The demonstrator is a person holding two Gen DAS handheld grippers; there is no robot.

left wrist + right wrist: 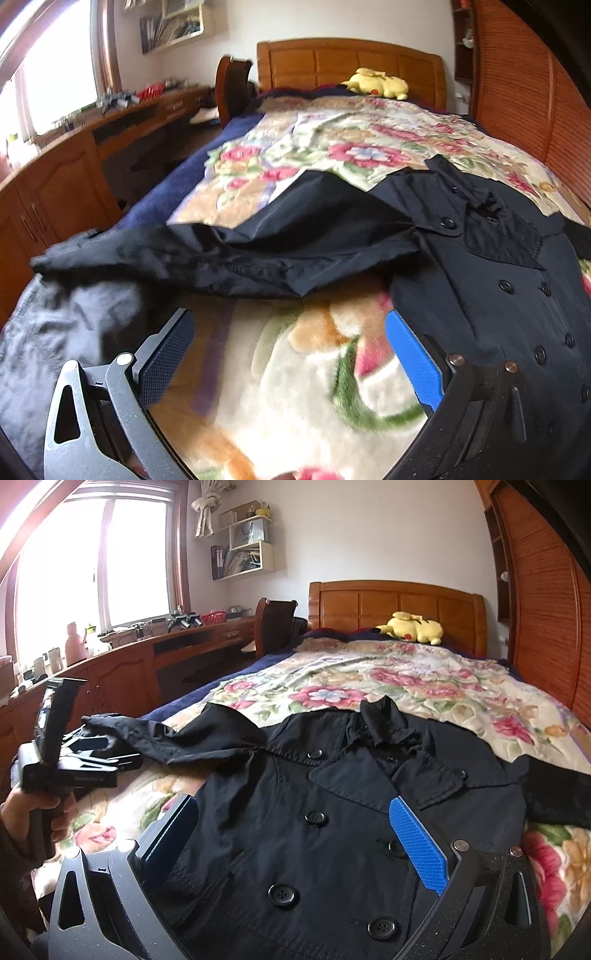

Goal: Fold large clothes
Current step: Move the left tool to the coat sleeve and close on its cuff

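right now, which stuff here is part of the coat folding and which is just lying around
Part of the job:
- black coat, spread front-up on the bed
- its sleeve, stretched out sideways
- left gripper, open
- right gripper, open over the coat front

Just lying about:
- yellow plush toy by the headboard
- floral blanket
- desk clutter

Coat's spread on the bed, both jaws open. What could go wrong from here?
1. The sleeve trails toward the bed edge; folded in as it lies, it may slip off or bunch.
2. The collar stands rumpled, so a fold over it would likely set creases.
3. The right gripper hovers over the coat and its buttons; a pinch there may catch a button, not cloth.
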